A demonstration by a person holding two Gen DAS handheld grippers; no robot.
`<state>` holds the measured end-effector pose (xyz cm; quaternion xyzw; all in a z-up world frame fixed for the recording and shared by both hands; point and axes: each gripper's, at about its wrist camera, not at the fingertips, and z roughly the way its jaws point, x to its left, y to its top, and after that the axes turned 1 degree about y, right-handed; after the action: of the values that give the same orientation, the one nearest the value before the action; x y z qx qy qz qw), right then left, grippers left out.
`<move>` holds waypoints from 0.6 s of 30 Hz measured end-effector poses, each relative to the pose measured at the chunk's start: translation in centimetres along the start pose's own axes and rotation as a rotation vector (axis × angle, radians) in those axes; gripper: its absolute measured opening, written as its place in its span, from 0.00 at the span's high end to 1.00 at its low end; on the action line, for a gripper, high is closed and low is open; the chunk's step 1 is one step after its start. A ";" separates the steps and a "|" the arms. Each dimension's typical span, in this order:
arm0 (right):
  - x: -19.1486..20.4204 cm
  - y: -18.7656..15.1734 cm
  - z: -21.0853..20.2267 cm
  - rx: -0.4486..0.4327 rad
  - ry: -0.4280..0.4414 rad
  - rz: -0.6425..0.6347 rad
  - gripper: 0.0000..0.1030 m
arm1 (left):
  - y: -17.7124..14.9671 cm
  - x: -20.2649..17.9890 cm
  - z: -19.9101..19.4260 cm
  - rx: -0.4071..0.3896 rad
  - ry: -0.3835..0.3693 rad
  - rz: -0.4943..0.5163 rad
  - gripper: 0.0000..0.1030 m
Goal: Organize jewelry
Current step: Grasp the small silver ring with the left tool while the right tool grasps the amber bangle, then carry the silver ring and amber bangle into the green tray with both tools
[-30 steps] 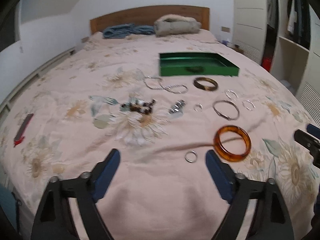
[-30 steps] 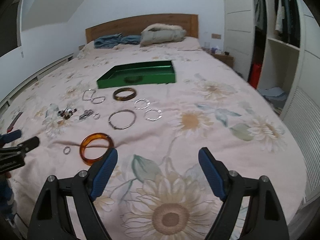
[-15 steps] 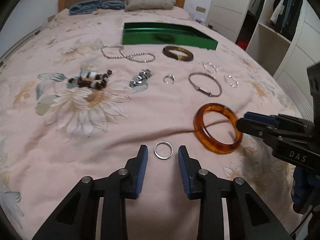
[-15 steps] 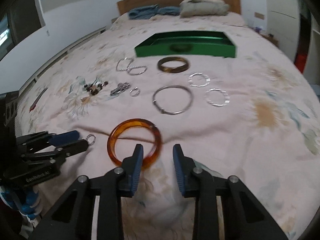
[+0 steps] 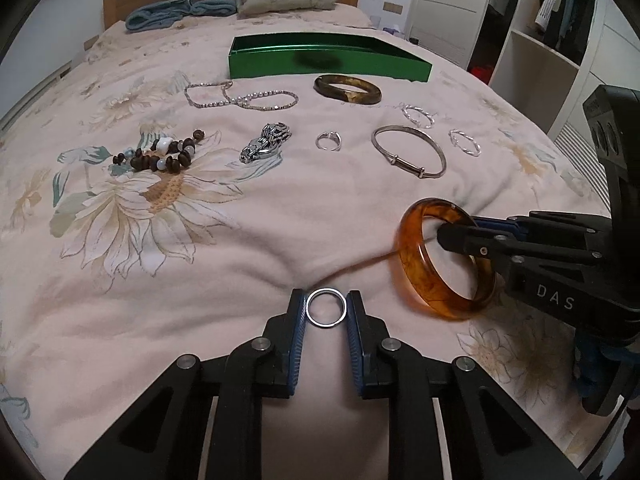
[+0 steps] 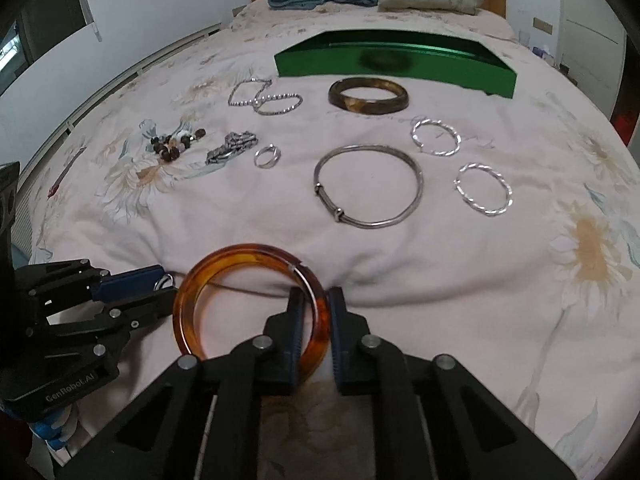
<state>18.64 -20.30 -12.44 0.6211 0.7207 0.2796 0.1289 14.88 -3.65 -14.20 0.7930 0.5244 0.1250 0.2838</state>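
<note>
Left gripper (image 5: 326, 307) pinches the small silver ring (image 5: 326, 307), right gripper (image 6: 313, 312) clamps the amber bangle's (image 6: 251, 300) rim on the bedspread (image 6: 460, 280); lift both straight, slowly, toward the green tray (image 6: 394, 65).

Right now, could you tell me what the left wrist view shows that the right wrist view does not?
Only the left wrist view shows the whole small silver ring between the left gripper's jaws, and the open wardrobe shelves.

Only the right wrist view shows the red pen at the bed's left edge.

Both show the amber bangle clamped by the right gripper, the green tray, the dark bangle and the silver bangle.
</note>
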 end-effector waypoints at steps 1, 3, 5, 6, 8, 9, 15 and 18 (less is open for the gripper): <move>0.1 -0.2 -0.3 -0.008 -0.007 0.002 0.90 | -0.1 0.0 -0.2 -0.004 -0.006 -0.003 0.81; 0.0 -0.5 -0.8 -0.019 -0.011 0.010 0.90 | -0.4 -0.3 -0.8 -0.011 -0.012 -0.002 0.81; -0.1 -0.8 -1.3 -0.025 -0.020 0.017 0.90 | -0.9 -0.6 -1.2 -0.015 -0.013 -0.004 0.81; -0.1 -1.0 -1.6 -0.026 -0.025 0.019 0.90 | -1.1 -0.8 -1.4 -0.016 -0.015 -0.005 0.81; -0.2 -1.4 -2.2 -0.030 -0.034 0.027 0.90 | -1.6 -1.0 -2.0 -0.026 -0.025 -0.009 0.81; -0.3 -1.8 -2.7 -0.035 -0.039 0.034 0.90 | -1.6 -1.1 -2.4 -0.032 -0.029 -0.013 0.81; -0.6 -2.5 -5.3 -0.091 -0.076 0.048 0.91 | -0.7 -1.1 -4.5 -0.091 -0.051 -0.039 0.81; -1.0 -1.6 -6.7 -0.133 -0.089 0.058 0.91 | 1.4 -0.2 -5.5 -0.129 -0.065 -0.066 0.81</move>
<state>13.94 -23.00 -8.02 0.6435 0.6758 0.3027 0.1936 13.13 -2.50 -8.97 0.7590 0.5316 0.1234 0.3551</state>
